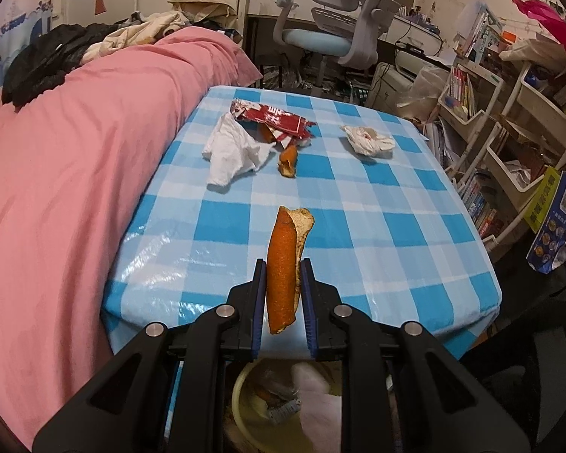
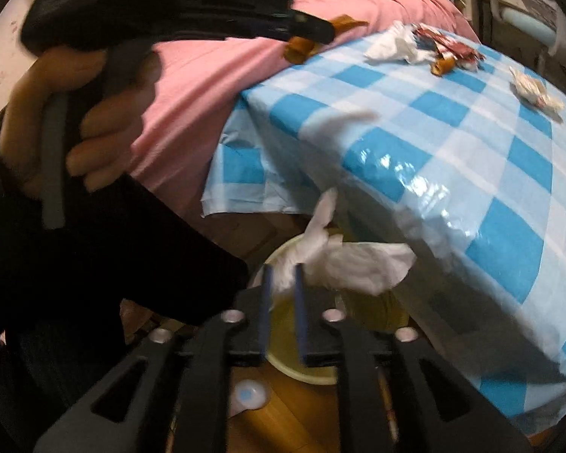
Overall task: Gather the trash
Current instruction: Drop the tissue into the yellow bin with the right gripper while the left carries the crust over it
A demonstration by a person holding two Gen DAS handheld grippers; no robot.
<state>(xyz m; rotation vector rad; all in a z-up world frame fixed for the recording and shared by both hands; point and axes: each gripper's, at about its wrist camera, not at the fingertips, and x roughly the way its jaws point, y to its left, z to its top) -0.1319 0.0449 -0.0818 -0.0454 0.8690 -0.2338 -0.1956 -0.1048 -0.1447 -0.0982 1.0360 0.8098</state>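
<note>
First, locate the left gripper [image 1: 283, 264] above the near edge of the table [image 1: 377, 226], pointing down and forward. Note the jaws pinched on an orange peel strip [image 1: 283, 234], with the blue pads pressing its lower half from both sides and the upper end standing clear of the fingertips. Confirm the same grip in the right wrist view, with the left hand [image 2: 56, 120] wrapped around the handle.

Next, locate the right gripper [image 2: 283, 270] below table level, just beside the hanging edge of the blue checked tablecloth [image 2: 471, 173]. Note the jaws parted narrowly, with a clear gap between the pads. Find the loose tissue [image 2: 343, 264] at the fingertips, partly between them and spreading to the right, directly above the yellow bin [image 2: 309, 375]. Treat pad contact with this tissue as not visible, owing to blur.

Finally, check the far half of the table for uncollected trash:
- flat tissue [image 1: 234, 151], touching the red wrapper [image 1: 279, 117]
- small peel piece [image 1: 287, 160], just beside both
- crumpled tissue [image 1: 368, 139], well apart to the right

Note also the pink bedding [image 1: 75, 188] along the left side of the table.
</note>
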